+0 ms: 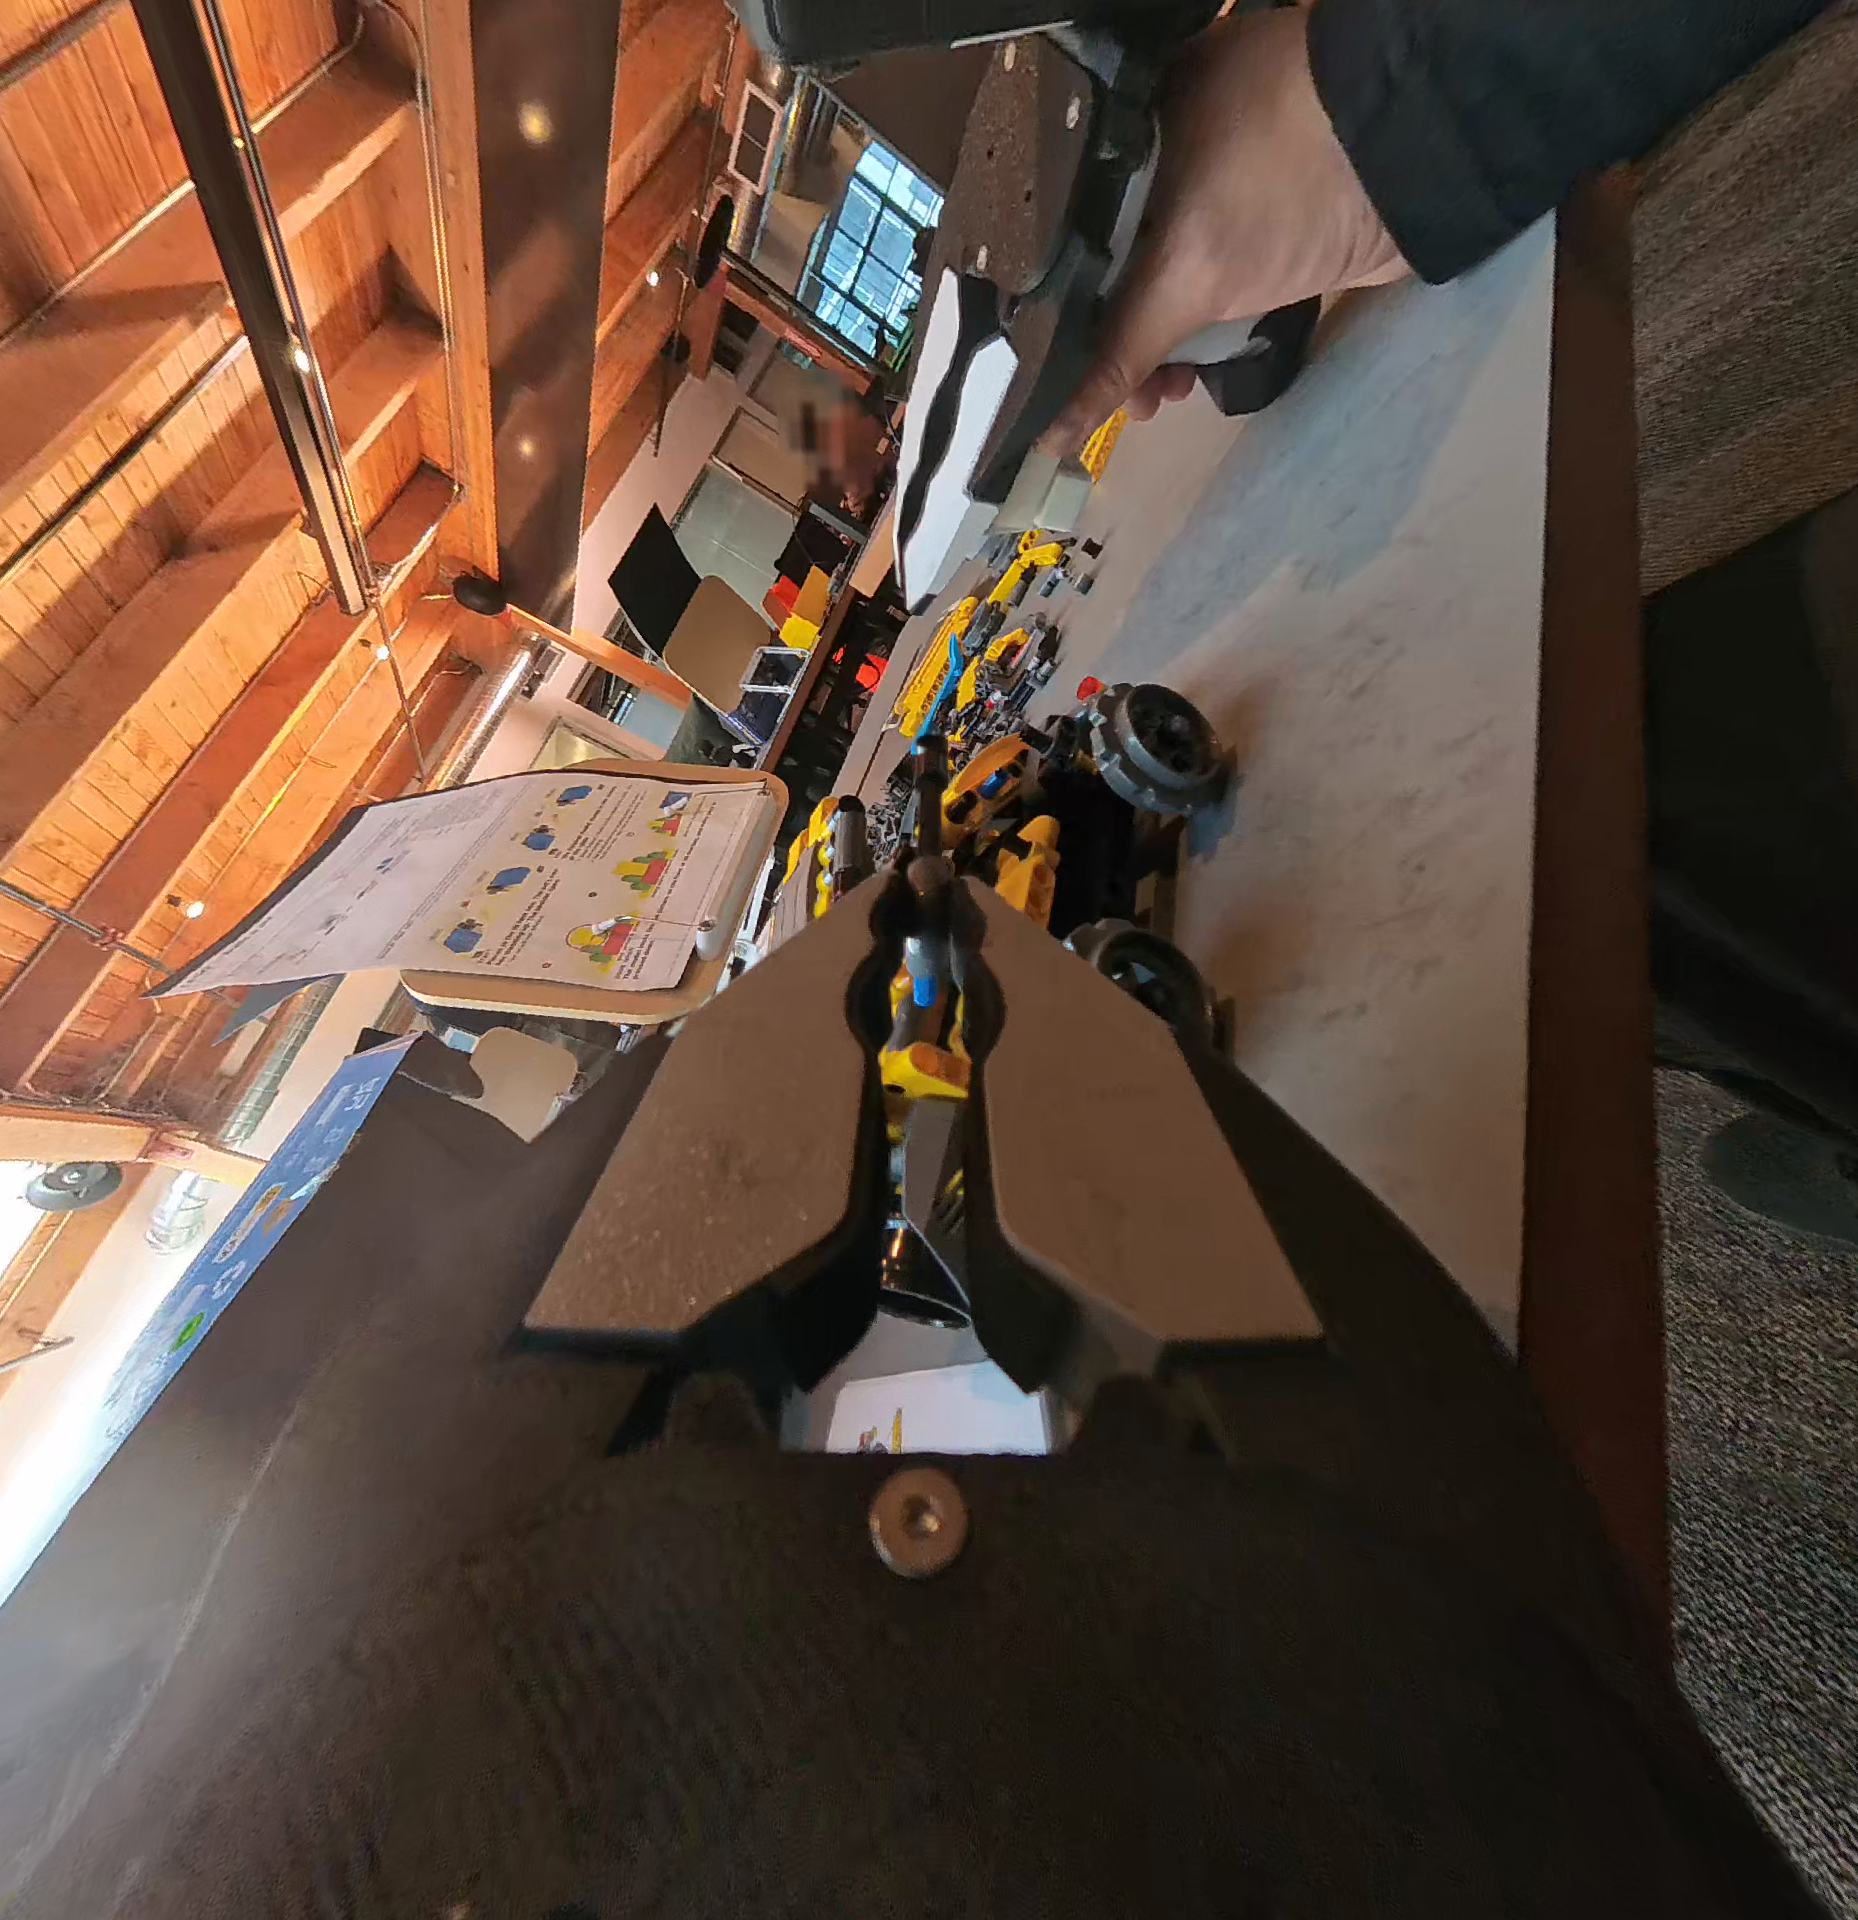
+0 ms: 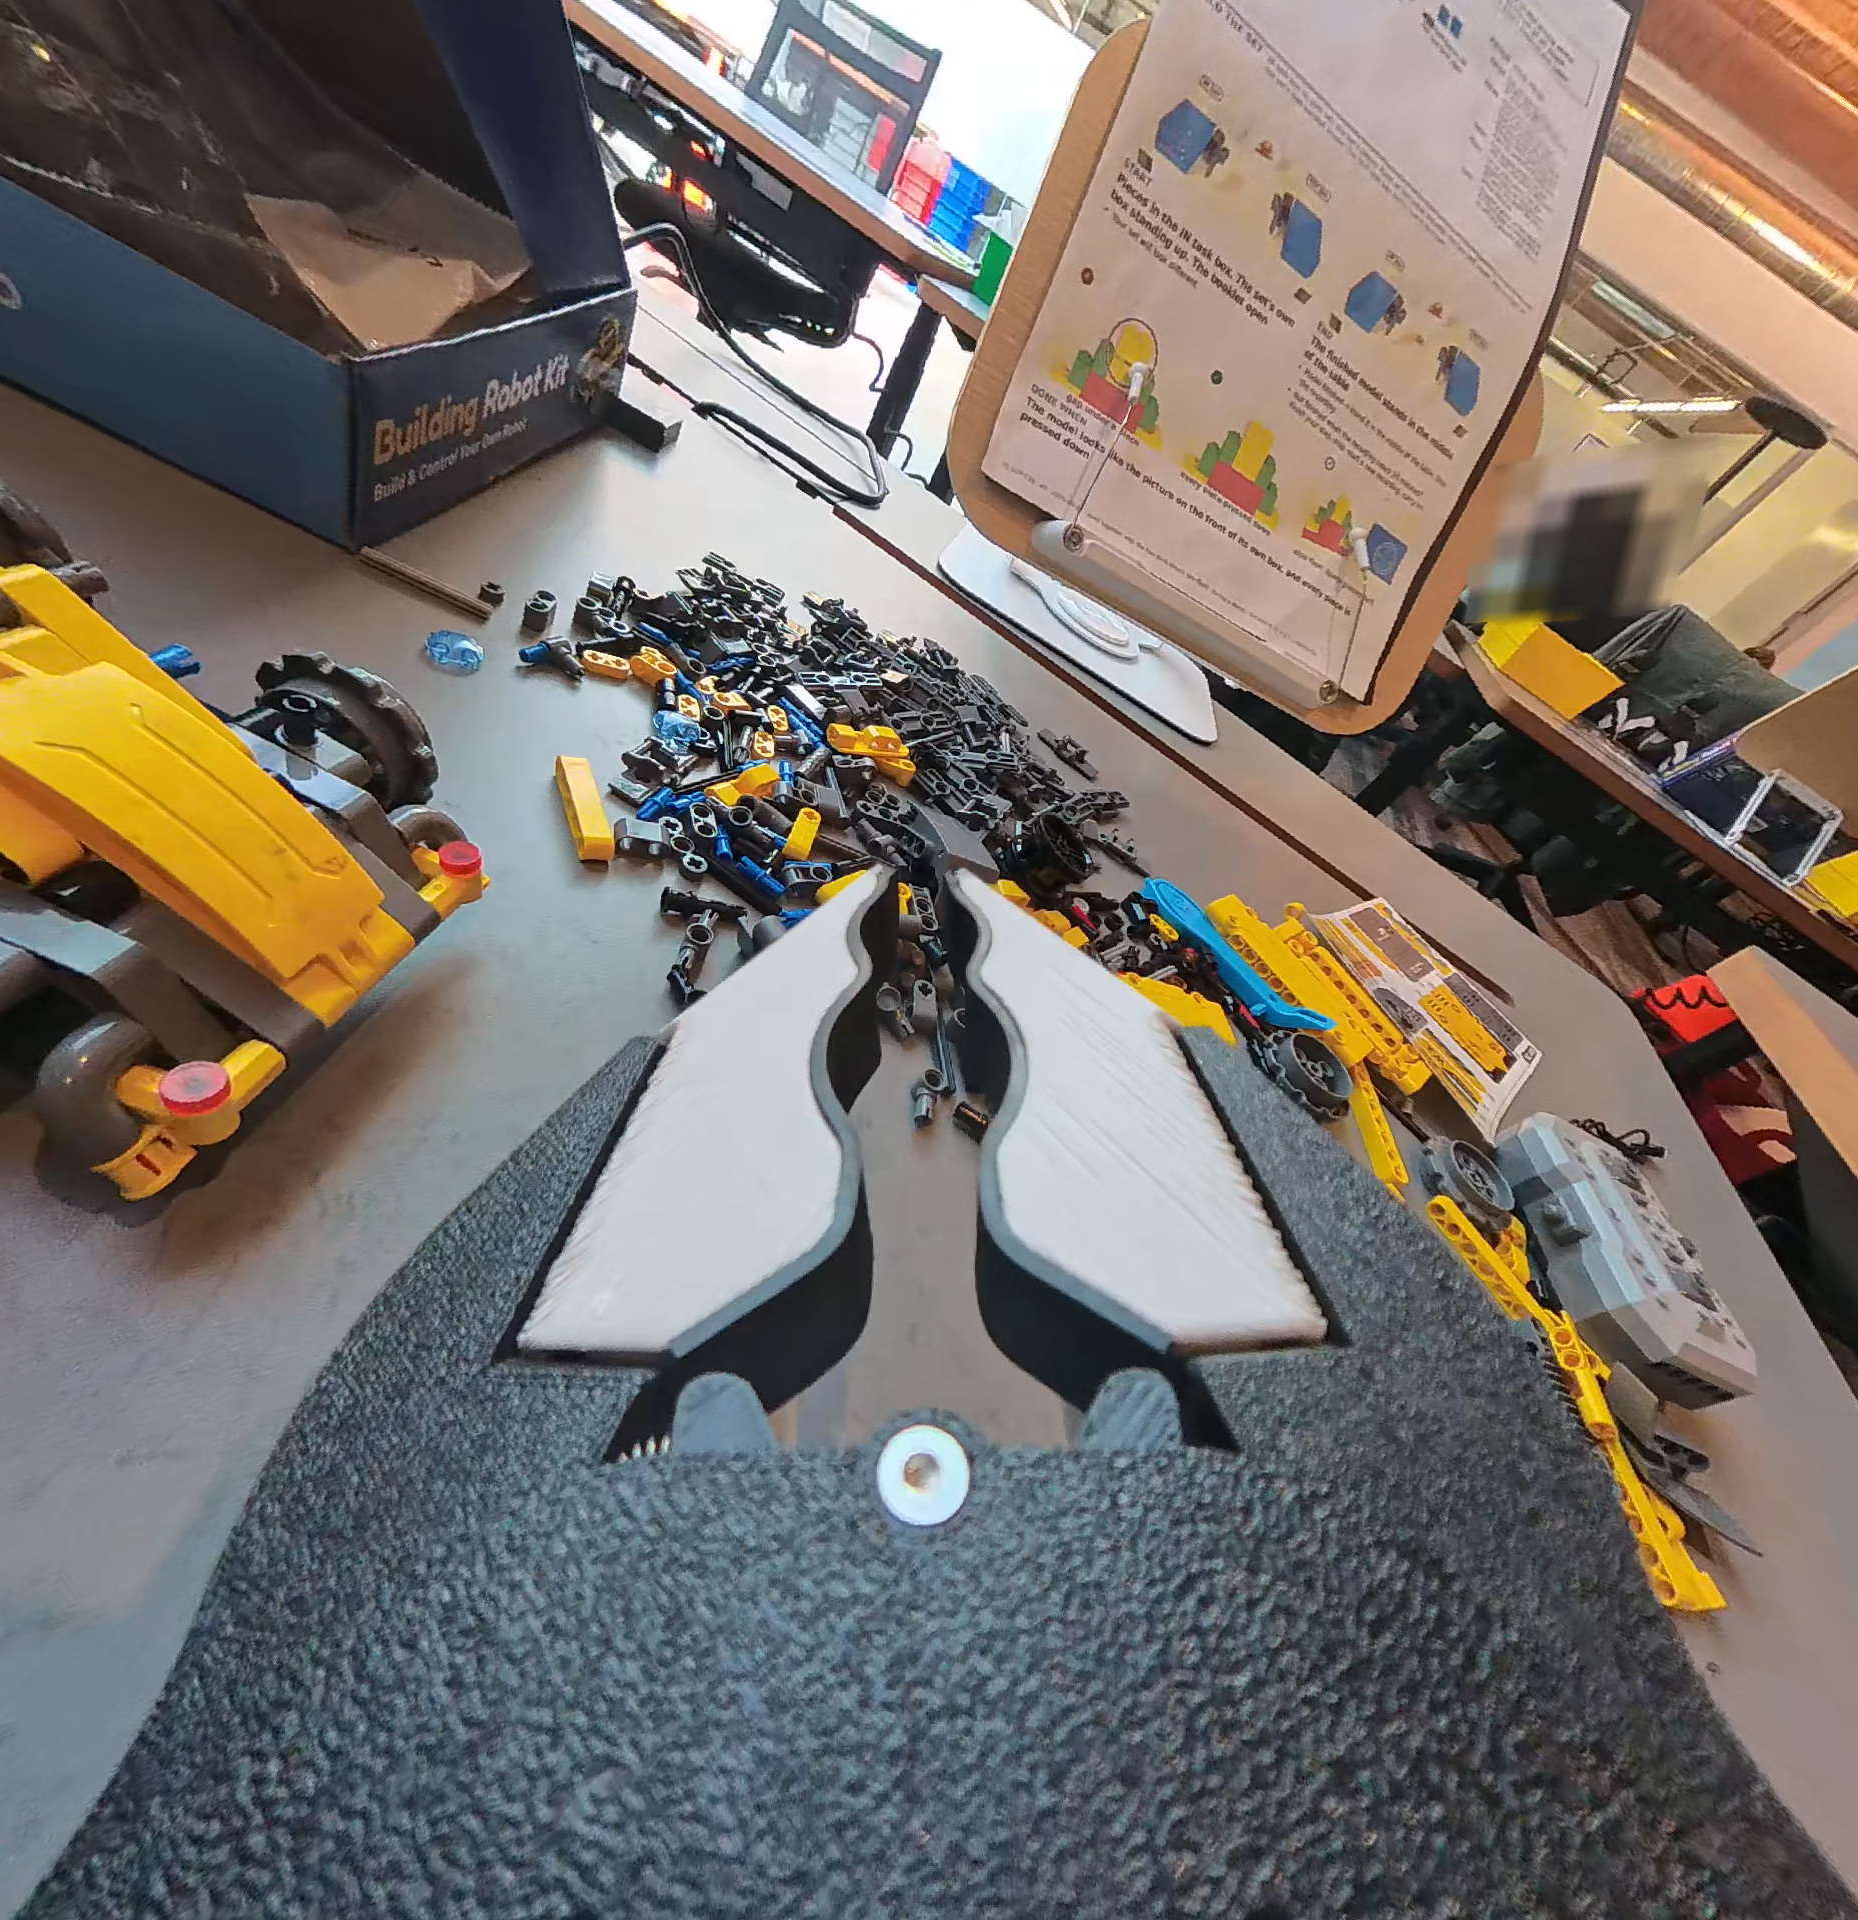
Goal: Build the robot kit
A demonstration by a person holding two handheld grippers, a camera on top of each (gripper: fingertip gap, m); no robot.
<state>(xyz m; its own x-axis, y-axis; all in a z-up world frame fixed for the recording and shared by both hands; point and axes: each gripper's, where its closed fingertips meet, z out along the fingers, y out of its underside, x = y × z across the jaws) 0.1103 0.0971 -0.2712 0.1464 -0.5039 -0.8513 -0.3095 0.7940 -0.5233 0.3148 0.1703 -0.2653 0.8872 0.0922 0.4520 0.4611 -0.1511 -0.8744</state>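
My left gripper (image 1: 925, 894) is shut on a yellow, black and blue part (image 1: 920, 1039) at the near end of a yellow and black model vehicle (image 1: 1060, 831). The vehicle has grey wheels (image 1: 1159, 748) and lies on the grey table (image 1: 1372, 623). The vehicle also shows at the left of the right wrist view (image 2: 177, 790). My right gripper (image 2: 920, 883) hovers low over a pile of small black, blue and yellow parts (image 2: 800, 727), its white fingers a narrow gap apart and holding nothing that I can see. It also shows in the left wrist view (image 1: 920, 582), held by a hand (image 1: 1247, 208).
An open blue kit box (image 2: 281, 343) stands at the back left. An instruction sheet on a stand (image 2: 1268, 312) is behind the pile. Yellow beams (image 2: 1320, 966), a printed leaflet (image 2: 1424, 997) and a grey block (image 2: 1621, 1268) lie to the right, near the table edge. One gripper's finger ends stand about 20 cm off the other's.
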